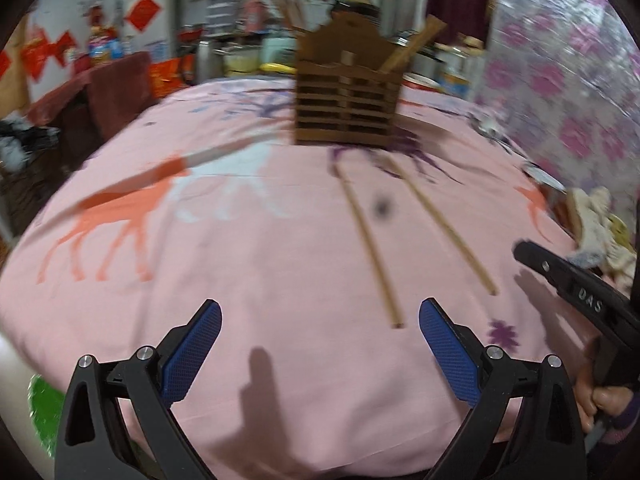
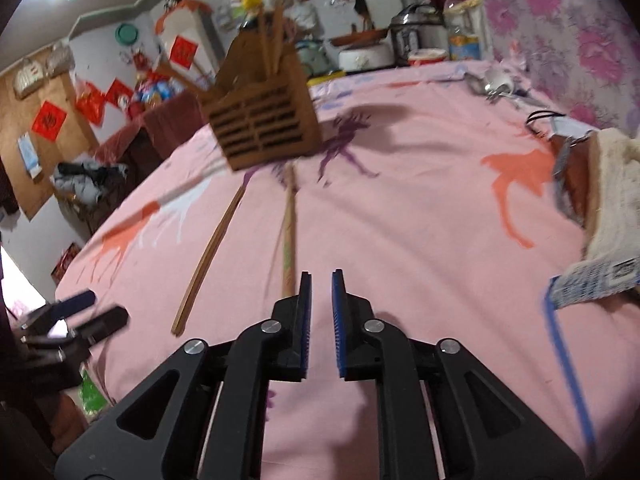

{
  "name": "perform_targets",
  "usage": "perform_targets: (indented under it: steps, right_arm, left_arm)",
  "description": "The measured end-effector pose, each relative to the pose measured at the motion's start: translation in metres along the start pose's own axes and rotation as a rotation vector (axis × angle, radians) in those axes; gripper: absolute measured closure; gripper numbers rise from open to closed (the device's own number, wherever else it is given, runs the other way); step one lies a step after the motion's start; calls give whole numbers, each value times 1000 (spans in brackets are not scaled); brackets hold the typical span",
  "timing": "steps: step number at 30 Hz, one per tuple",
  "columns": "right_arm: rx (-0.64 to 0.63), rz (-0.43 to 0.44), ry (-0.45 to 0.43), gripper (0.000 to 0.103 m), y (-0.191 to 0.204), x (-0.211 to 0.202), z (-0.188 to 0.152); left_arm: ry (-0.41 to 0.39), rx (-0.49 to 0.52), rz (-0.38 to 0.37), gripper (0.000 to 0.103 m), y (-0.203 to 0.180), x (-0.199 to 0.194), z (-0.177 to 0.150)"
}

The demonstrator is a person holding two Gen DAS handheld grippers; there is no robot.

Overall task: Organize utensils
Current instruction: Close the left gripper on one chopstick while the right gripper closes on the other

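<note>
A brown slatted utensil holder [image 1: 347,102] stands on the pink tablecloth [image 1: 240,280] with sticks in it; it also shows in the right wrist view [image 2: 262,120]. Two wooden chopsticks [image 1: 370,248] [image 1: 444,224] lie apart on the cloth in front of it, seen too in the right wrist view [image 2: 208,256] [image 2: 289,236]. My left gripper [image 1: 320,320] is open and empty, just short of the near chopstick's end. My right gripper [image 2: 321,280] has its jaws nearly together with a narrow gap, nothing between them, close to the right chopstick's near end.
A long thin blurred rod [image 1: 168,168] lies on the cloth at left. A cloth bundle and packet [image 2: 608,216] sit at the table's right edge. Pots, jars and a rice cooker [image 2: 418,36] crowd the far edge. A flowered wall covering [image 1: 568,80] is at right.
</note>
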State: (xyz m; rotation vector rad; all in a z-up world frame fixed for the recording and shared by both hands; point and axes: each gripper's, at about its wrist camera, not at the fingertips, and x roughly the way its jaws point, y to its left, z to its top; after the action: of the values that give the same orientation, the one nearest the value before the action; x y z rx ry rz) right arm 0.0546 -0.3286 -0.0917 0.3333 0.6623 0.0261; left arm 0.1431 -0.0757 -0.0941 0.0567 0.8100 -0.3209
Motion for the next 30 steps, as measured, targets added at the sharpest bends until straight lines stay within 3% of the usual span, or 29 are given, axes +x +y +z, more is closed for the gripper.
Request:
perform_targets:
  steps: [2, 4, 7, 12, 18, 21, 22, 28, 30]
  right_arm:
    - [30, 0, -12, 79, -7, -1, 2]
    - [52, 2, -10, 76, -13, 0, 3]
    - [77, 6, -1, 75, -19, 2, 2]
    - [77, 10, 5, 75, -20, 4, 1]
    - [55, 22, 3, 75, -12, 4, -2]
    - [24, 34, 2, 75, -4, 3, -3]
    - [10, 37, 4, 75, -1, 3, -4]
    - [-65, 49, 31, 75, 19, 7, -11]
    - [-80, 47, 43, 75, 23, 9, -14]
  left_arm:
    - [21, 12, -30, 6, -9, 9, 1]
    - [45, 24, -50, 16, -16, 20, 2]
    - [88, 49, -48, 41, -23, 36, 2]
    - [64, 44, 23, 89, -6, 37, 3]
    - [64, -33, 78, 89, 37, 26, 1]
    - [56, -36, 72, 74, 38, 25, 1]
    - [52, -36, 69, 74, 38, 25, 1]
    - [35, -21, 60, 76, 32, 33, 6]
    - [29, -24, 63, 88, 33, 33, 5]
